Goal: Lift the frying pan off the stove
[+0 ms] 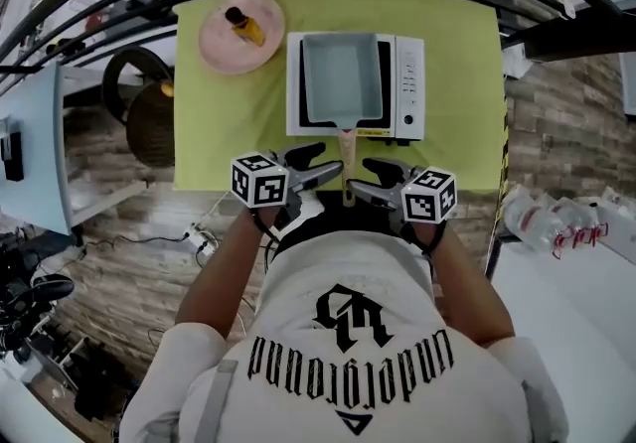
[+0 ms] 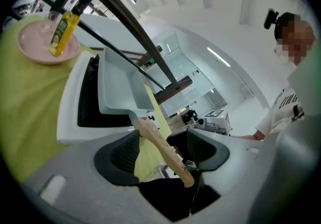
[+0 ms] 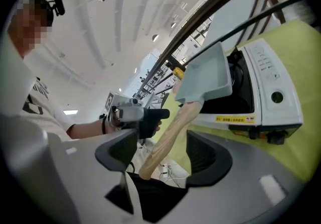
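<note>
Green tablecloth: pink plate beside stove

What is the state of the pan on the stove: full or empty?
Empty. The head view shows the pan with a bare, pale bottom and nothing in it; it sits on the stove.

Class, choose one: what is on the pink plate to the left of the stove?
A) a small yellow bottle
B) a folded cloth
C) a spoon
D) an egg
A: the head view shows a small yellow bottle with a dark cap on the pink plate, left of the stove.
</note>
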The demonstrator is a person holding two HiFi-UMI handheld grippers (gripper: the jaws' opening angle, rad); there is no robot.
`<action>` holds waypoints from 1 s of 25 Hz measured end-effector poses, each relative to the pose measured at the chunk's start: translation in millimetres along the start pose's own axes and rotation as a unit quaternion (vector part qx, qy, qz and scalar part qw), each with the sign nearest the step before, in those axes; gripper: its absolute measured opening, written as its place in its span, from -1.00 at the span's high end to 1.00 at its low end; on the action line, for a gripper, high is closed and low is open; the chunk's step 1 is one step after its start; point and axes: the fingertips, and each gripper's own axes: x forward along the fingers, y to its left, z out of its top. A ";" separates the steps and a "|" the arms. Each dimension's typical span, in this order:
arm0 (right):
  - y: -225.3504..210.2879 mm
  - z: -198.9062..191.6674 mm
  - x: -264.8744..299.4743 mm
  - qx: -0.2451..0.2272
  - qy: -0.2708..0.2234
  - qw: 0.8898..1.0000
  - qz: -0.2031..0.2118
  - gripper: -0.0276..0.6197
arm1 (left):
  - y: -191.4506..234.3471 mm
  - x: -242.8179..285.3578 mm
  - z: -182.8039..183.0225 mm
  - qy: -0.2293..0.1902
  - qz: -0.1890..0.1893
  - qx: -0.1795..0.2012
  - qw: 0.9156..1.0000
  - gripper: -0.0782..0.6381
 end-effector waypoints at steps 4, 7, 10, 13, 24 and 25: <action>-5.7 -12.5 11.6 0.047 0.015 0.998 0.029 -0.08 | 10.0 21.5 -17.3 0.018 -0.049 -0.054 0.997 -0.12; -5.3 -24.6 21.5 0.065 0.032 0.996 0.049 -0.10 | 12.8 33.3 -24.2 0.017 -0.093 -0.098 0.991 -0.15; -0.9 -31.9 29.9 0.076 0.045 0.994 0.072 -0.10 | 11.1 40.6 -24.0 0.014 -0.125 -0.121 0.985 -0.19; 2.0 -36.3 37.9 0.077 0.058 0.991 0.092 -0.09 | 11.4 47.2 -22.1 0.014 -0.142 -0.133 0.981 -0.19; 13.1 -38.7 50.3 0.074 0.078 0.984 0.139 0.39 | 2.2 66.7 -19.4 0.022 -0.171 -0.134 0.976 0.12; 14.6 -38.9 50.6 0.073 0.078 0.984 0.144 0.40 | 2.2 67.3 -20.4 0.024 -0.170 -0.126 0.977 0.22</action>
